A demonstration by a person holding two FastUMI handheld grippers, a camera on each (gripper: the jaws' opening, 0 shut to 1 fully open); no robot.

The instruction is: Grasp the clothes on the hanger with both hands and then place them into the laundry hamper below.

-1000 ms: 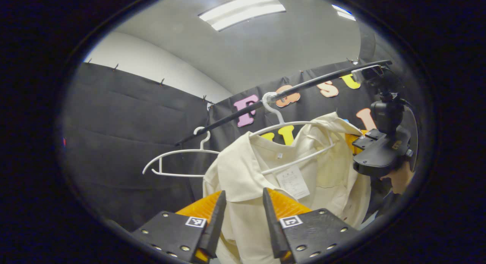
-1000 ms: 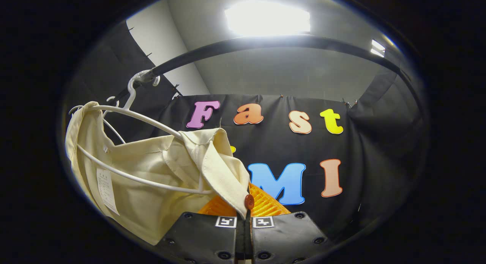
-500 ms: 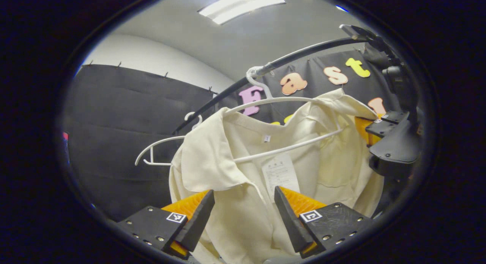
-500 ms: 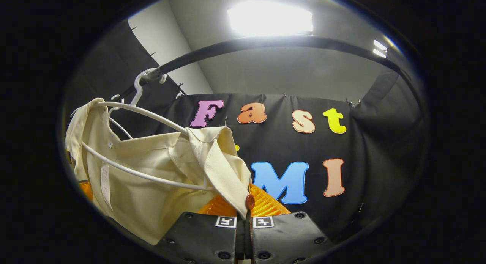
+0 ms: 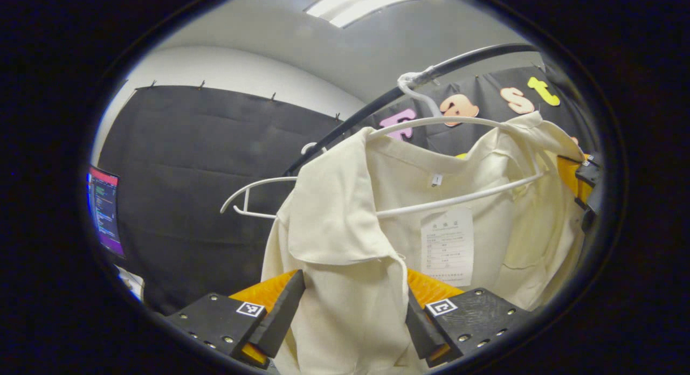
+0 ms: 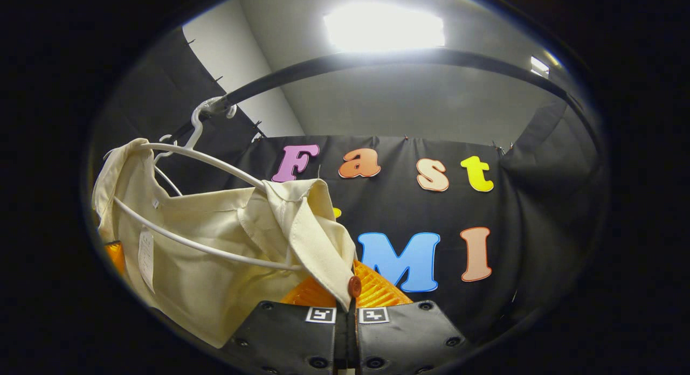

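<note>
Under a curved black rail (image 5: 377, 103), smooth cream shirt (image 5: 350, 245) on thin white hanger (image 5: 453, 200).

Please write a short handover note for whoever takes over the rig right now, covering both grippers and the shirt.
Right gripper: shut on the front edge of the cream collared cotton shirt, just below a brown button.
Left gripper: open, fingers either side of the shirt's other front edge, below the collar.
Shirt hangs on the white wire hanger, hooked on the black rail.
Done: right grasp.
Left: close left gripper, pull shirt off, lower into hamper.
</note>
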